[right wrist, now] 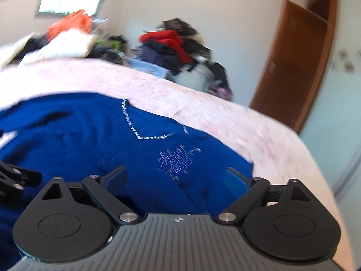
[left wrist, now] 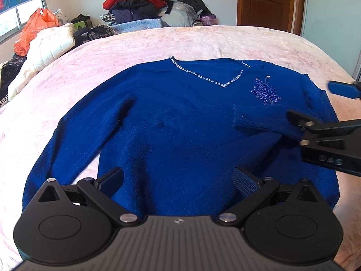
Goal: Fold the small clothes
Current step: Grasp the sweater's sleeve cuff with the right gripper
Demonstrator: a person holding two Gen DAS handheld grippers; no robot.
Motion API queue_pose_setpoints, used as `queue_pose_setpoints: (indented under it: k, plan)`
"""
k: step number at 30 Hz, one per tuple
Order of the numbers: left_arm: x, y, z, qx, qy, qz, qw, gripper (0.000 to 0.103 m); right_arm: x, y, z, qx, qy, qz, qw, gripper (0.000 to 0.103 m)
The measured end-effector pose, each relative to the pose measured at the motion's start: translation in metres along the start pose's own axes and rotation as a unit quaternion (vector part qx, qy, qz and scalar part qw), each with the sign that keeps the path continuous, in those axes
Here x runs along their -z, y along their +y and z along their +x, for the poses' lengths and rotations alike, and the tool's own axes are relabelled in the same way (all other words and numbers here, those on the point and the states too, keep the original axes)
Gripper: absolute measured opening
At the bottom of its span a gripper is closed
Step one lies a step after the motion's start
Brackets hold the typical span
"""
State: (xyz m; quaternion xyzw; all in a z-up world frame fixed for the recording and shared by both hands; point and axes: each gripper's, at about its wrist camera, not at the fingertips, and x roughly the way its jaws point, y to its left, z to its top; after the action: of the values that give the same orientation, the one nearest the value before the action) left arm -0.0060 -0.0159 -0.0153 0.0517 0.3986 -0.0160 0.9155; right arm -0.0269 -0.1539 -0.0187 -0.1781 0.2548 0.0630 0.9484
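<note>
A dark blue V-neck sweater with a rhinestone neckline and a sparkly chest motif lies front up on the pink bedspread. Its right sleeve is folded across the chest, cuff near the motif; the other sleeve trails down the left side. My left gripper is open and empty above the sweater's lower body. My right gripper is open and empty, hovering over the sweater near the motif; it also shows at the right edge of the left wrist view.
A pile of clothes stands beyond the bed's far edge. A white quilted duvet and an orange plastic bag lie at the far left. A brown door is at the back right. The right wrist view is blurred.
</note>
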Motion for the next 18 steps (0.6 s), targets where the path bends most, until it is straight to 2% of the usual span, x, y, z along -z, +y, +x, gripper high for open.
queue_pose_setpoints:
  k: [4,8,10,12,13,15,18]
  plan:
    - [0.000,0.003,0.002,-0.004,0.003,-0.003,1.0000,0.103,-0.007,0.017,0.021,-0.071,0.017,-0.023,0.997,0.080]
    - [0.001,0.008,0.003,-0.008,0.006,-0.011,0.9999,0.103,-0.010,0.041,0.044,-0.094,0.045,-0.044,0.994,0.072]
    - [0.002,0.009,0.004,-0.009,0.009,-0.013,0.9998,0.103,-0.007,0.041,0.057,-0.103,0.062,-0.034,0.992,0.062]
    - [0.002,0.010,0.005,-0.007,0.011,-0.014,0.9998,0.103,-0.005,0.031,0.065,-0.126,0.065,0.007,0.990,0.042]
    - [0.002,0.010,0.006,-0.004,0.012,-0.012,0.9998,0.103,-0.004,0.024,0.066,-0.137,0.065,0.034,0.988,0.035]
    - [0.002,0.007,0.006,0.001,0.012,-0.007,0.9999,0.103,-0.002,0.009,0.063,-0.141,0.058,0.080,0.985,0.004]
    - [0.004,-0.002,0.003,0.027,0.006,0.021,0.9994,0.103,0.004,-0.026,0.049,-0.151,0.036,0.156,0.975,0.004]
